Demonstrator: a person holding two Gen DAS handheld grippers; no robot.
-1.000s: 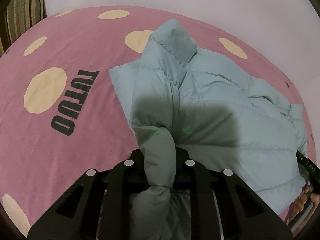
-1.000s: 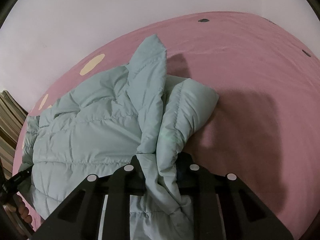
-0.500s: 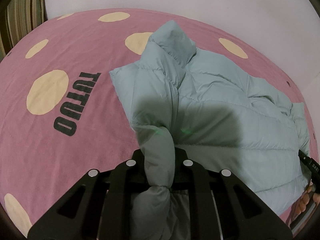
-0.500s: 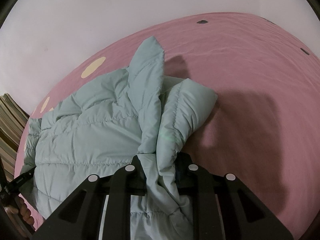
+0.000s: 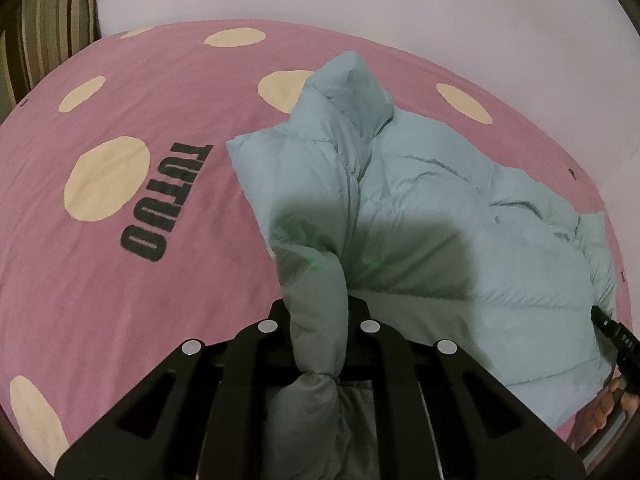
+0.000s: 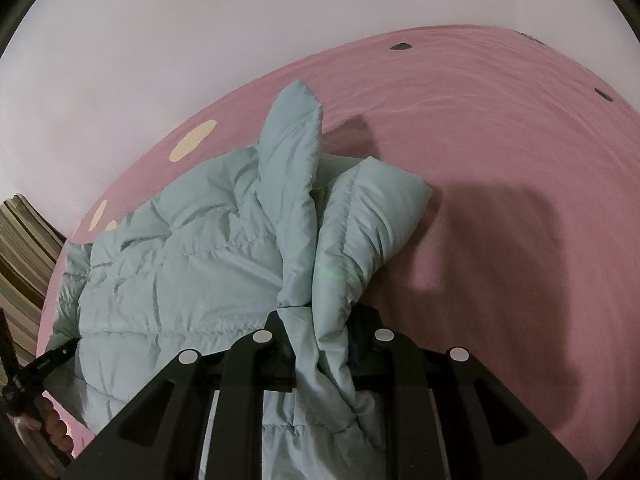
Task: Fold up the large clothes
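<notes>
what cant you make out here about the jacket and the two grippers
- Left wrist view: the puffer jacket bunches between the left gripper fingers, hiding their tips and the pinched part.
- Right wrist view: folds cover the right gripper tips the same way.
- Both views: the jacket's near end runs off the bottom edge, under the gripper bodies.
- Left wrist view: the gripper's shadow darkens the jacket's middle.
- The bedsheet beneath the jacket is hidden.

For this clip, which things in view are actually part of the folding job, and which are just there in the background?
Part of the job:
- pale green puffer jacket
- left gripper, shut on a bunched edge of the jacket
- right gripper, shut on another bunched edge

Just there:
- pink spotted bedspread under the jacket, printed TUTUO
- striped fabric at the edge
- white wall
</notes>
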